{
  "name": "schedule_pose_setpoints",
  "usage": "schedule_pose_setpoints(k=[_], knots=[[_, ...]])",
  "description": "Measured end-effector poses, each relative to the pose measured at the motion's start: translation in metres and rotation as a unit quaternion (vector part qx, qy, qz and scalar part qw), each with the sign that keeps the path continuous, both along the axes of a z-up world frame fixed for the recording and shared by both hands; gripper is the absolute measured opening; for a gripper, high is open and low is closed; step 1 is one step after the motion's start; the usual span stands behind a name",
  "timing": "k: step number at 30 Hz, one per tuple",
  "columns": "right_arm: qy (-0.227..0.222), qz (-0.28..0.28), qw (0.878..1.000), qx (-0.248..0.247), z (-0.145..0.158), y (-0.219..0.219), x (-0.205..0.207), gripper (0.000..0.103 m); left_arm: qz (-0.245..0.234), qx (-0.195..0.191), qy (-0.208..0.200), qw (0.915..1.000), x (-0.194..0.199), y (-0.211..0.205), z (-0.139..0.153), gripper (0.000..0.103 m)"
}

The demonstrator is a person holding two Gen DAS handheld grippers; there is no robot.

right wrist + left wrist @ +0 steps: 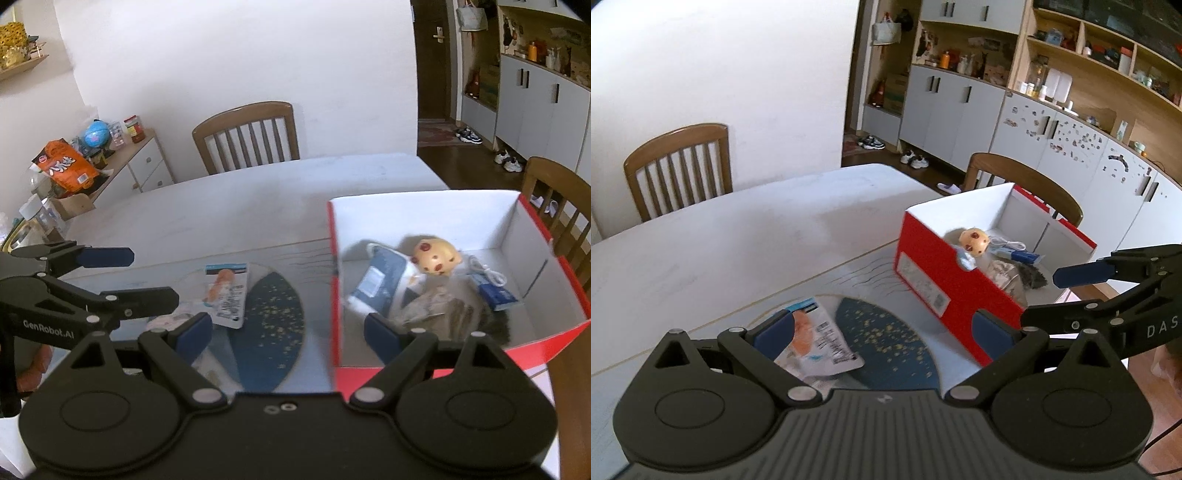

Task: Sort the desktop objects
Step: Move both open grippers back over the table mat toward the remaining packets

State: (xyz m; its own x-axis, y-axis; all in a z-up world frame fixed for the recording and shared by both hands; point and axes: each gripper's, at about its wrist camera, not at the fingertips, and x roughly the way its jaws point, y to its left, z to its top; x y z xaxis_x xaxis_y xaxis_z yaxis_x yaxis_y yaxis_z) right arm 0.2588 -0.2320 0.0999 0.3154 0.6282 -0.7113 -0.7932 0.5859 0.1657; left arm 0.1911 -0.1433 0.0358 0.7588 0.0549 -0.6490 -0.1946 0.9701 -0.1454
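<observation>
A red box (945,280) with a white inside stands on the table; it also shows in the right wrist view (334,295). In it lie a doll with a tan spotted head (436,256), a white and blue pouch (380,280), a white cable (487,273), a blue tube (498,295) and a grey crumpled bag (443,310). A white snack packet with an orange picture (816,332) lies flat on the mat left of the box, also in the right wrist view (227,291). My left gripper (882,328) is open above the packet. My right gripper (288,328) is open over the box's near left wall.
A blue and white mat (277,314) covers the near table. Two wooden chairs (679,166) (1023,184) stand at the far side and right. Cupboards and shelves (1071,110) line the right wall. A low sideboard with clutter (85,155) is at the left.
</observation>
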Motion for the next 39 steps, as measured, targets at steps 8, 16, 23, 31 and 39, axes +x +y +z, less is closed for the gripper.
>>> schedule_pose_setpoints(k=[8, 16, 23, 31, 39], knots=[[0.001, 0.009, 1.0, -0.002, -0.007, 0.023, -0.019, 0.089, 0.026, -0.002, -0.002, 0.9997, -0.027, 0.028, -0.01, 0.103], [-0.008, 0.02, 1.0, -0.005, -0.012, 0.044, -0.032, 0.089, 0.035, -0.011, -0.004, 0.9993, -0.053, 0.052, -0.025, 0.103], [-0.009, 0.027, 1.0, -0.01, -0.021, 0.062, -0.039, 0.089, 0.007, -0.019, 0.009, 0.9997, -0.074, 0.054, -0.049, 0.103], [-0.007, 0.043, 0.999, -0.018, -0.033, 0.083, -0.05, 0.089, -0.016, -0.019, 0.032, 0.9992, -0.085, 0.047, -0.074, 0.103], [-0.007, 0.059, 0.998, -0.031, -0.043, 0.097, -0.062, 0.089, -0.018, -0.029, 0.055, 0.9979, -0.094, 0.049, -0.098, 0.102]])
